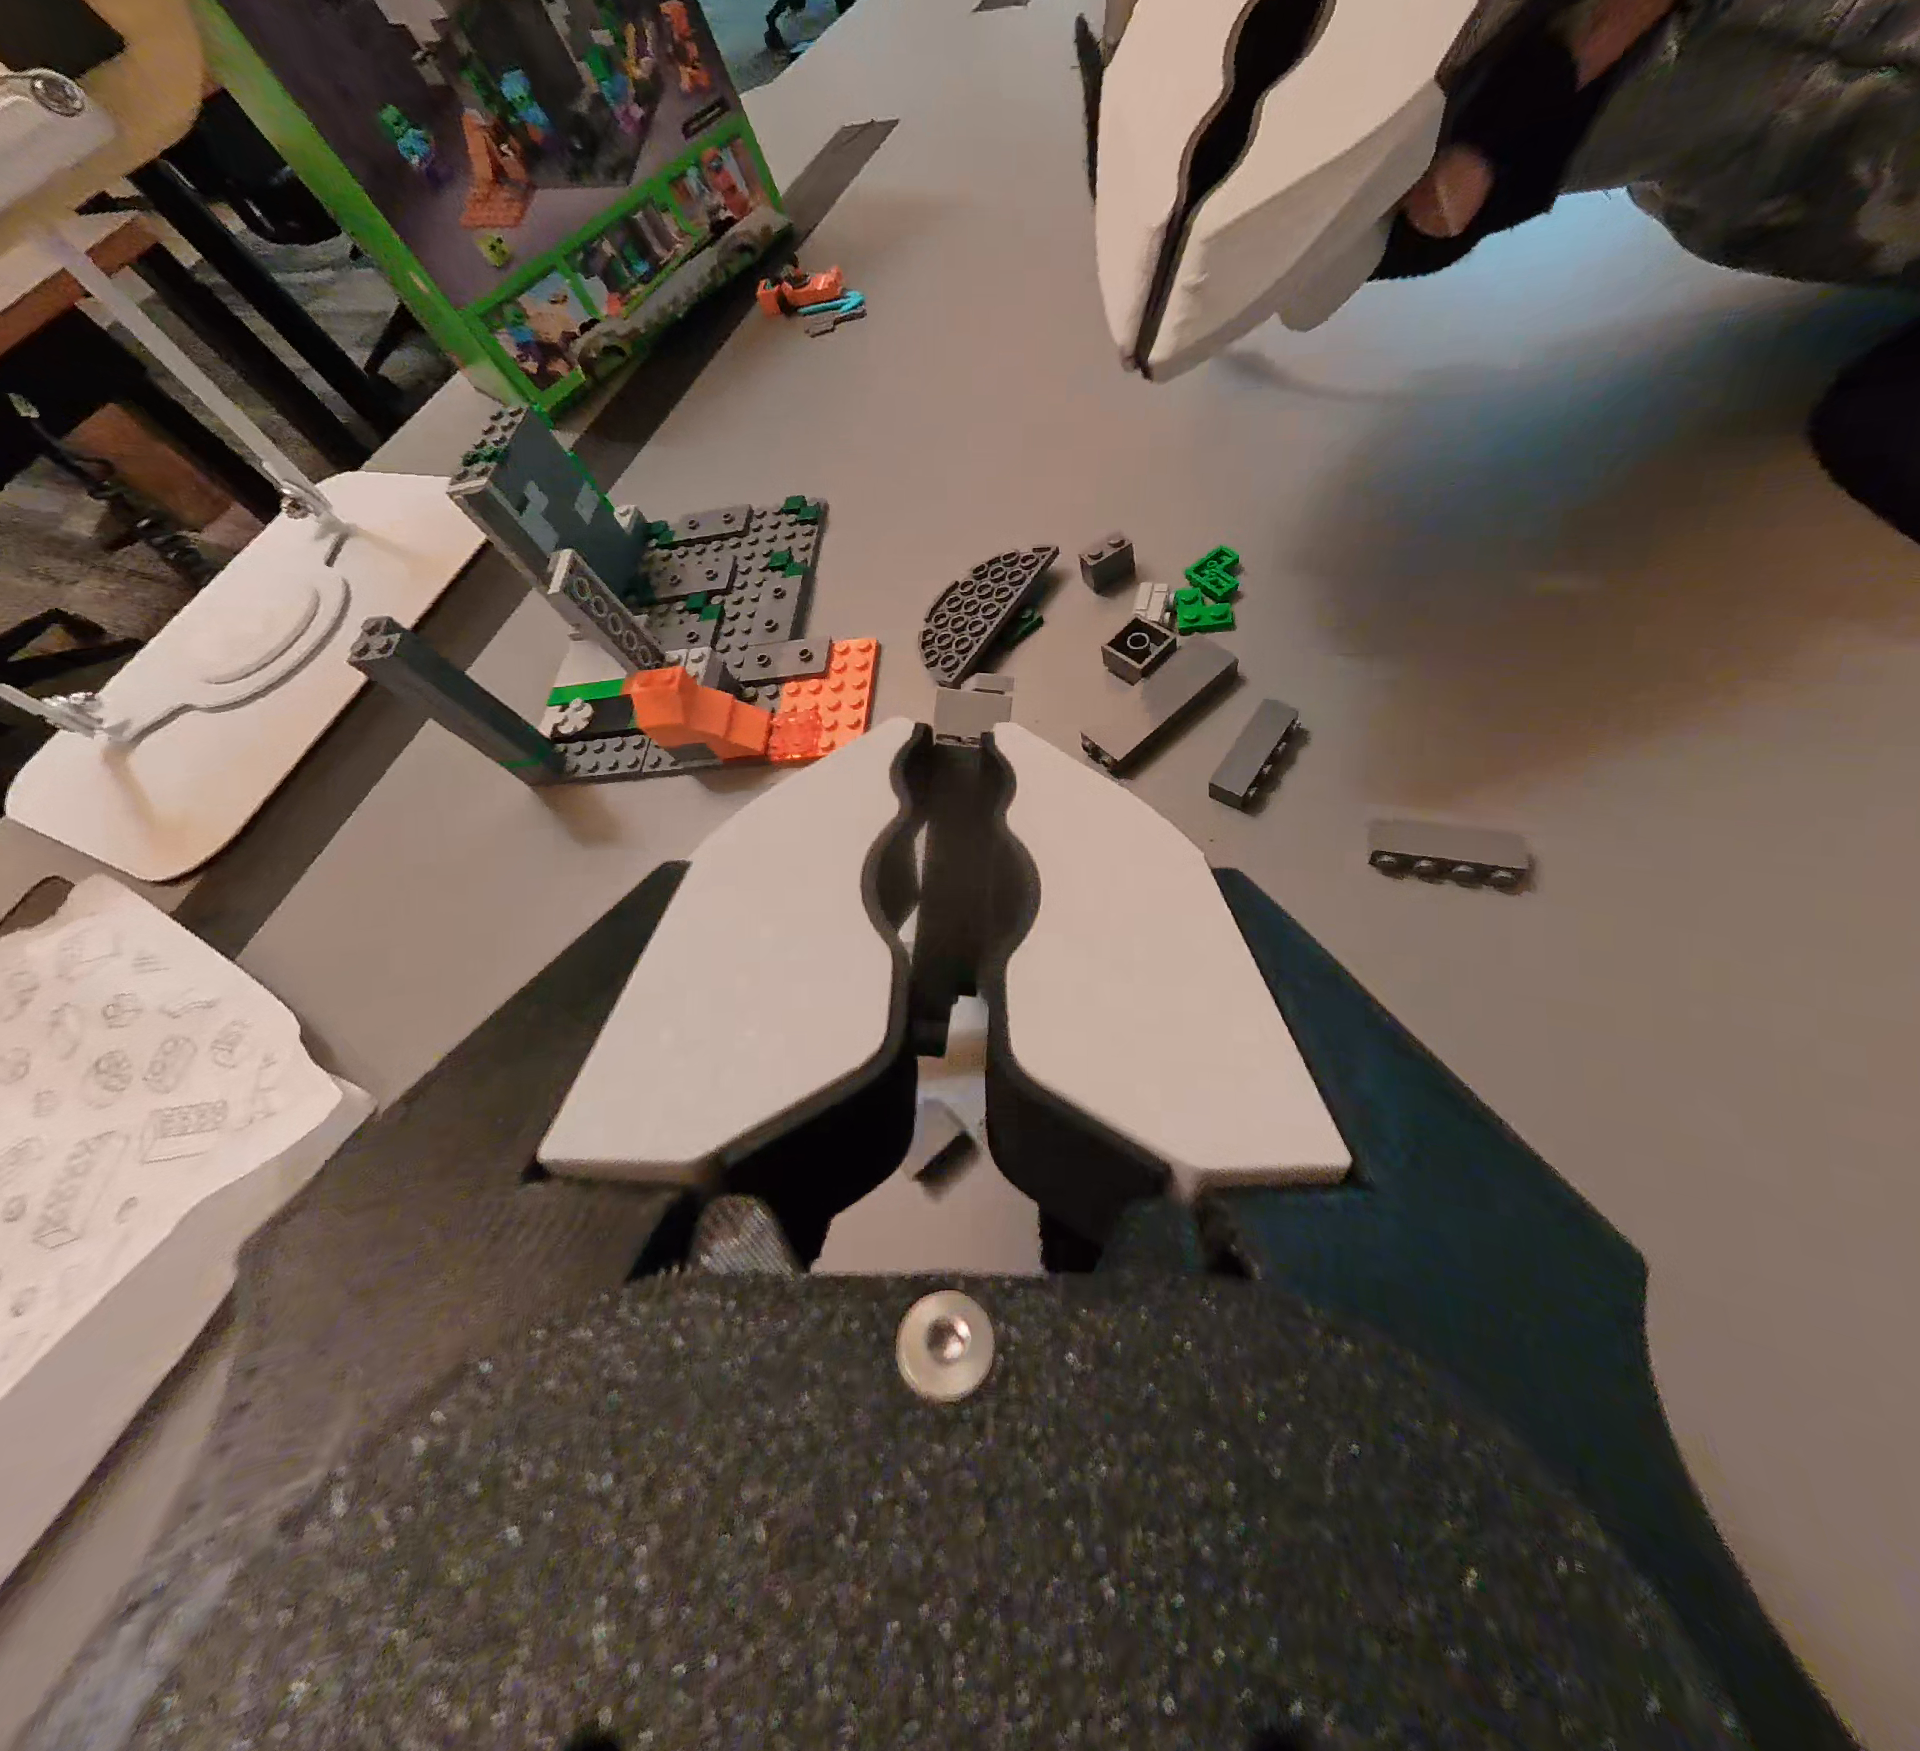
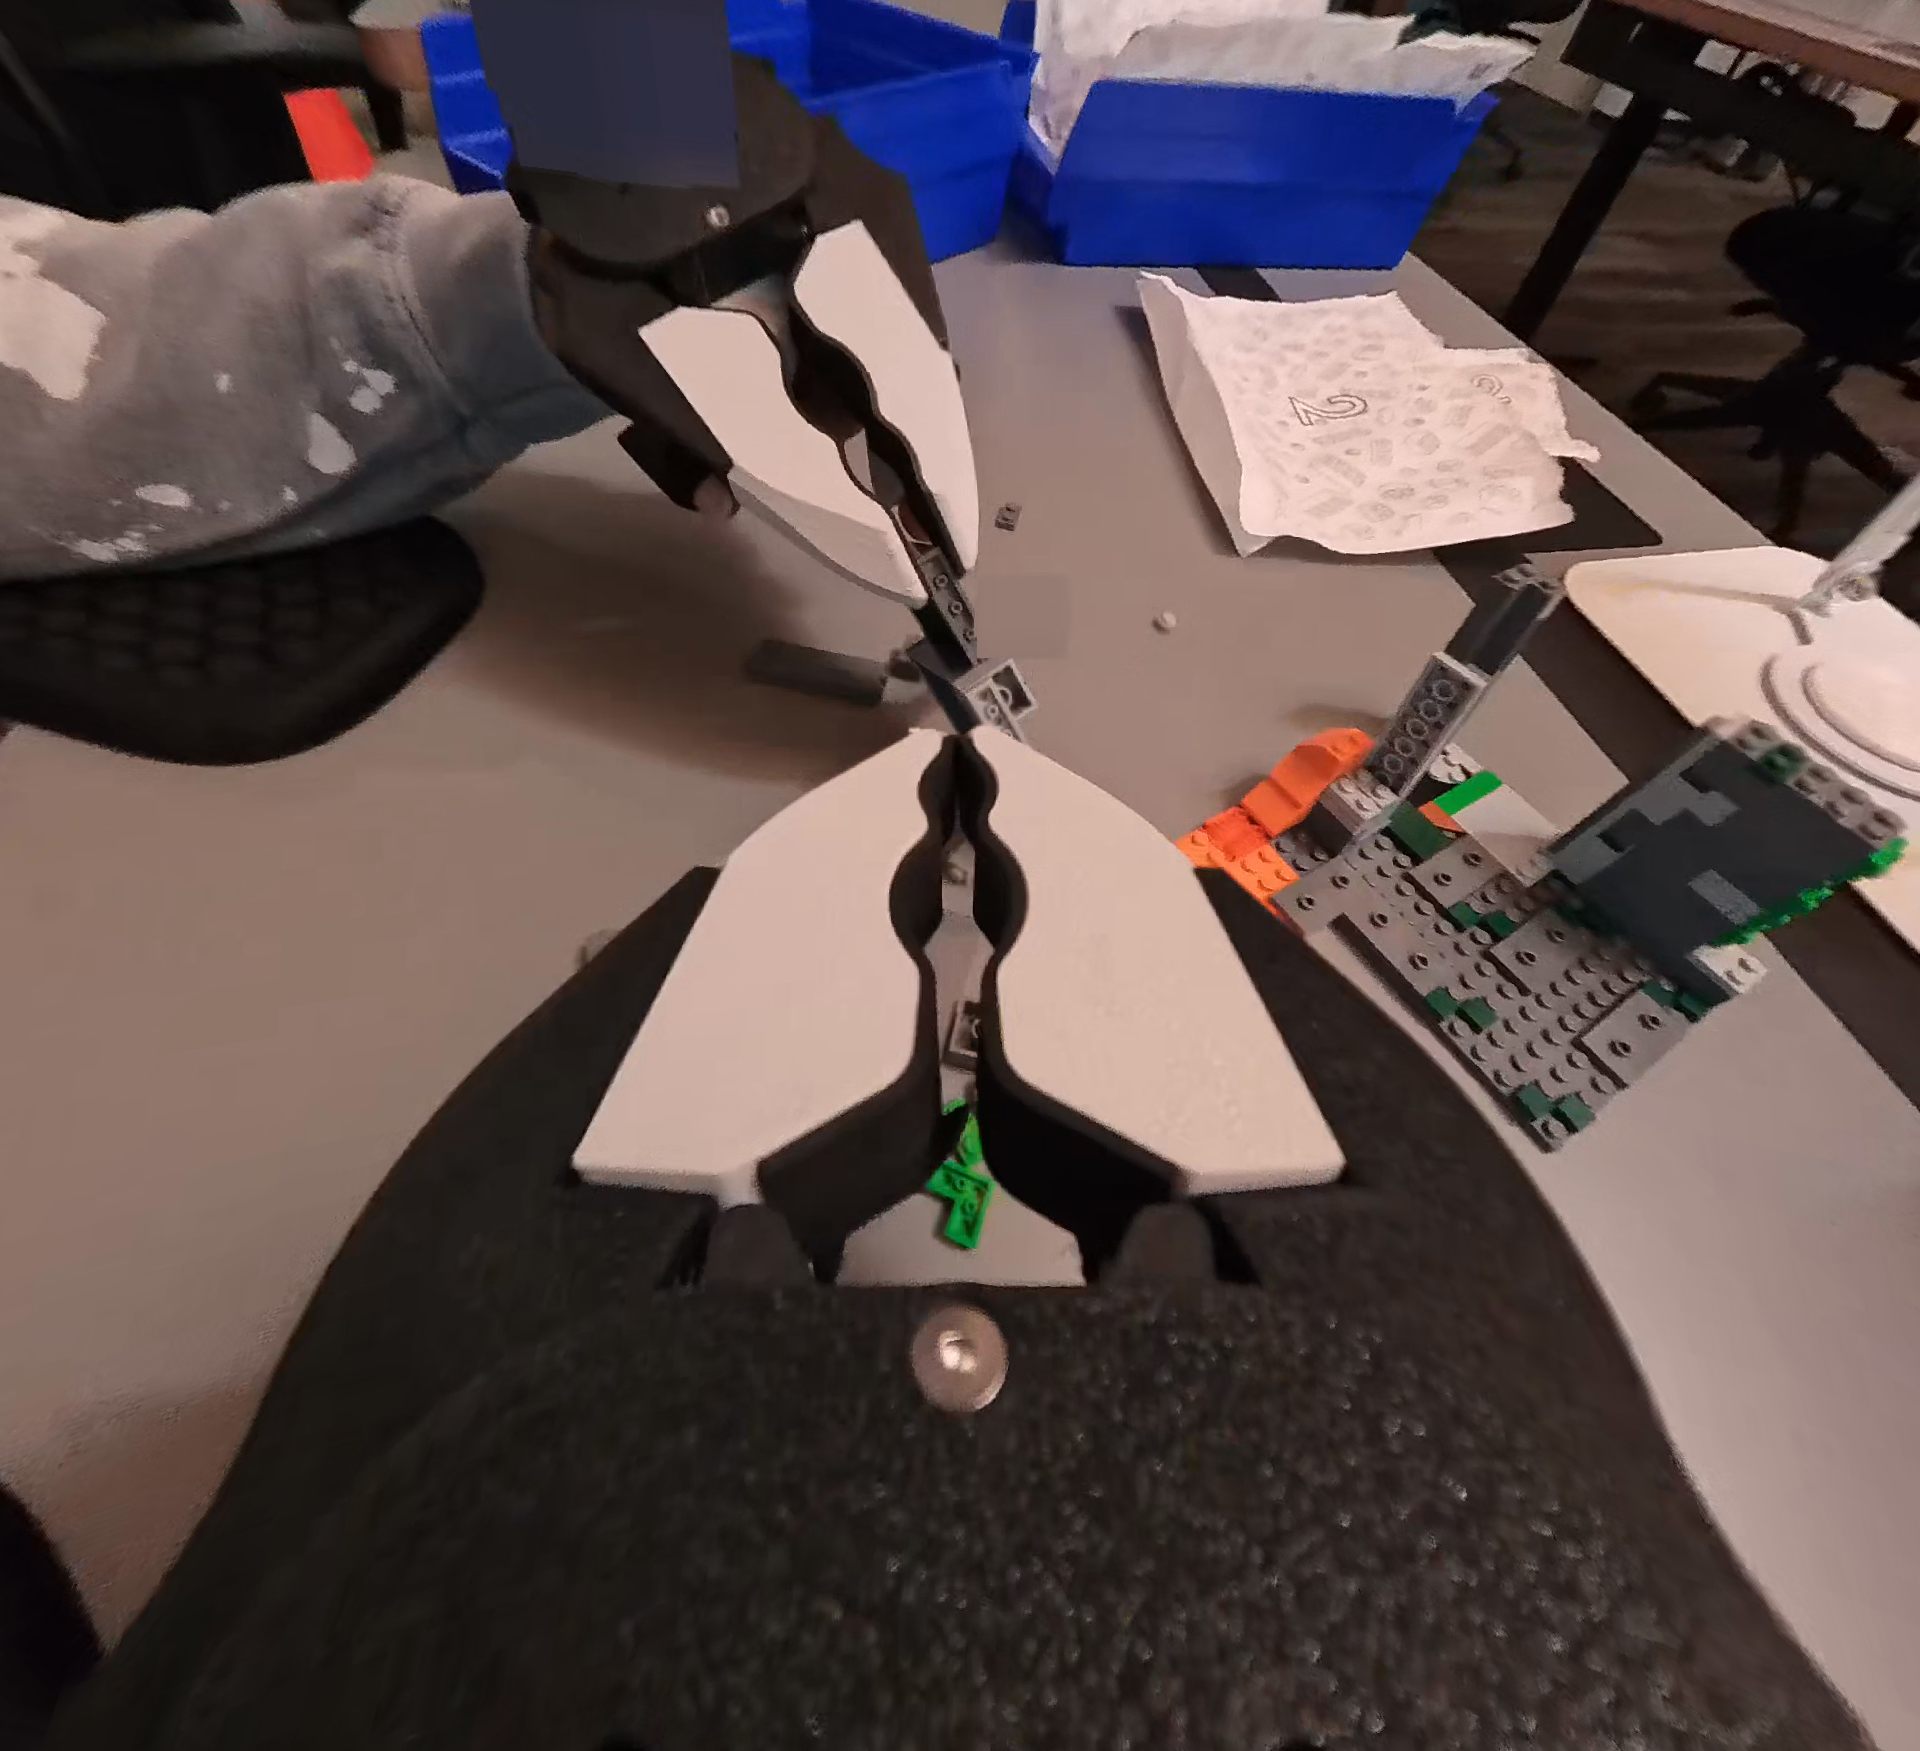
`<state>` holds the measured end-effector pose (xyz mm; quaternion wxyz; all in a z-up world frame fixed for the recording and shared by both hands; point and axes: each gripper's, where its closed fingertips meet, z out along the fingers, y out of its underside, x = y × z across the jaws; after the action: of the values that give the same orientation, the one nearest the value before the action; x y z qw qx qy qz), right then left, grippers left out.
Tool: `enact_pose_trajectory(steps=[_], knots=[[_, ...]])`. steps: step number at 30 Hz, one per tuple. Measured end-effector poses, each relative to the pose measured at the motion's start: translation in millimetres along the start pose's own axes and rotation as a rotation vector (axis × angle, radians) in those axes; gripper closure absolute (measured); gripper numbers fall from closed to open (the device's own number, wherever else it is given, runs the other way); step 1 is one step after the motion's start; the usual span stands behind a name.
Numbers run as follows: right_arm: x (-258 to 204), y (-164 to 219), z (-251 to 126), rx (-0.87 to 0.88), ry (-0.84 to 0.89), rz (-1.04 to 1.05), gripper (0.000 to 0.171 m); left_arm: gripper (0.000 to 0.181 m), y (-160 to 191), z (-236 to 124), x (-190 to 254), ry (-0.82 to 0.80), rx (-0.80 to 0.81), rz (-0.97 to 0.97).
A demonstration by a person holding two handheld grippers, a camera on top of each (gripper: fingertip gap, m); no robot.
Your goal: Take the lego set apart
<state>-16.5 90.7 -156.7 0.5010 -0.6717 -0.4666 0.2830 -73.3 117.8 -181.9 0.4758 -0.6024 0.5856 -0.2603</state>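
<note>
My left gripper (image 1: 951, 735) is shut on a long dark grey lego piece with a light grey brick (image 1: 971, 714) at its far end. The right wrist view shows this gripper (image 2: 935, 579) holding the piece (image 2: 951, 615) tilted above the table, the light grey brick (image 2: 1003, 693) lowest. My right gripper (image 2: 961, 740) is shut with nothing seen between its pads. In the left wrist view it (image 1: 1138, 361) hangs above the table, apart from the piece. The part-built set (image 1: 727, 621) stands on its grey baseplate (image 2: 1507, 953) with orange parts and dark pillars.
Loose pieces lie right of the set: a dark half-round plate (image 1: 982, 605), grey bricks (image 1: 1164, 704) and green pieces (image 1: 1210, 595). The set's box (image 1: 499, 143) stands behind. Blue bins (image 2: 1247, 163), a paper bag (image 2: 1361, 434) and a white stand base (image 1: 239, 662) are nearby. Across from one pair of fingers to the other is roughly 8 cm. From either gripper's tips it is about 12 cm to the dark half-round plate (image 1: 982, 605).
</note>
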Motion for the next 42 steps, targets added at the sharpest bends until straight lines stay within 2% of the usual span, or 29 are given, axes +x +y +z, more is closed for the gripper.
enact_pose_trajectory(steps=[3, 7, 10, 14, 16, 20, 23, 27, 33, 37, 38, 40, 42], knots=[[-3, 4, 11, -0.039, 0.014, -0.024, 0.169, 0.173, -1, 1, 1, -0.004, -0.007, 0.017], [-2, 20, 27, -0.144, 0.069, -0.081, 0.142, 0.173, -4, 1, 8, 0.025, 0.01, 0.034], [-4, 30, 39, -0.212, 0.098, -0.163, 0.134, 0.173, -7, 2, 17, 0.055, 0.015, 0.069], [-8, 39, 50, -0.266, 0.111, -0.232, 0.134, 0.173, -12, 1, 27, 0.092, 0.036, 0.098], [-9, 37, 50, -0.253, 0.109, -0.245, 0.148, 0.173, -13, 1, 29, 0.095, 0.035, 0.106], [-14, 36, 46, -0.238, 0.061, -0.21, 0.151, 0.173, -16, -1, 30, 0.11, 0.053, 0.088], [-18, 26, 39, -0.17, -0.005, -0.128, 0.152, 0.169, -24, -7, 23, 0.09, 0.114, 0.034], [-12, 12, 20, -0.022, -0.065, 0.024, 0.153, 0.136, -36, -22, 10, 0.14, 0.23, -0.161], [3, -27, -8, 0.291, -0.126, 0.231, 0.153, 0.118, -43, -16, 21, 0.279, 0.32, -0.323], [-2, -42, -9, 0.385, -0.181, 0.289, 0.153, 0.127, -54, 5, 30, 0.223, 0.324, -0.254], [-5, -42, -6, 0.377, -0.184, 0.286, 0.153, 0.137, -59, 7, 32, 0.223, 0.34, -0.252], [-8, -42, -1, 0.367, -0.186, 0.284, 0.153, 0.17, -63, 8, 32, 0.215, 0.362, -0.235], [-8, -40, 1, 0.356, -0.189, 0.287, 0.153, 0.176, -66, 4, 31, 0.206, 0.385, -0.228]])
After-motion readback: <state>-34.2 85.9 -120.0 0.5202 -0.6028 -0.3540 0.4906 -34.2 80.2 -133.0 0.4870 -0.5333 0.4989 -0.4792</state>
